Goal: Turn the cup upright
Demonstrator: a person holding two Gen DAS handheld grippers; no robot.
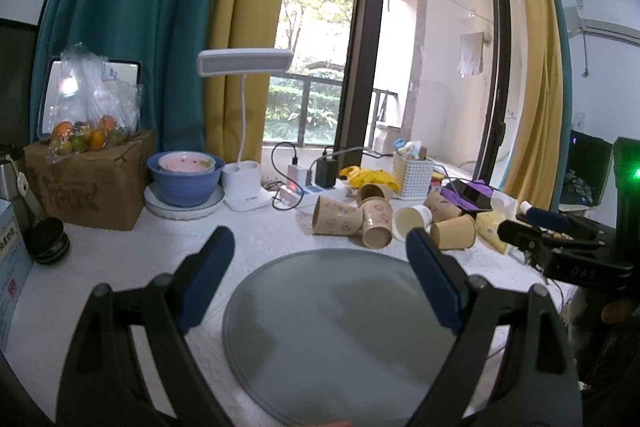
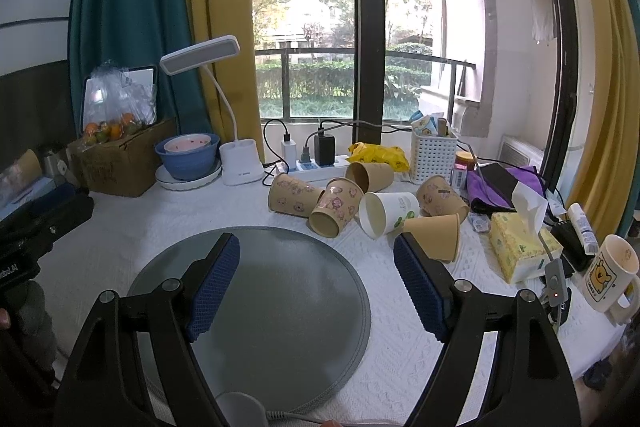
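Observation:
Several paper cups lie on their sides in a cluster on the white tablecloth beyond a round grey mat (image 2: 280, 287). A white cup (image 2: 386, 213) lies with its mouth toward me, between a brown patterned cup (image 2: 336, 207) and a plain brown cup (image 2: 434, 235). The white cup also shows in the left wrist view (image 1: 410, 221). My left gripper (image 1: 320, 263) is open and empty above the mat (image 1: 340, 331). My right gripper (image 2: 316, 267) is open and empty above the mat, short of the cups.
A white desk lamp (image 2: 240, 163), blue bowl (image 2: 188, 157), cardboard box with fruit (image 2: 120, 163) and power strip (image 2: 316, 163) stand at the back. A white basket (image 2: 434, 151), tissue box (image 2: 520, 251) and mug (image 2: 612, 275) sit on the right.

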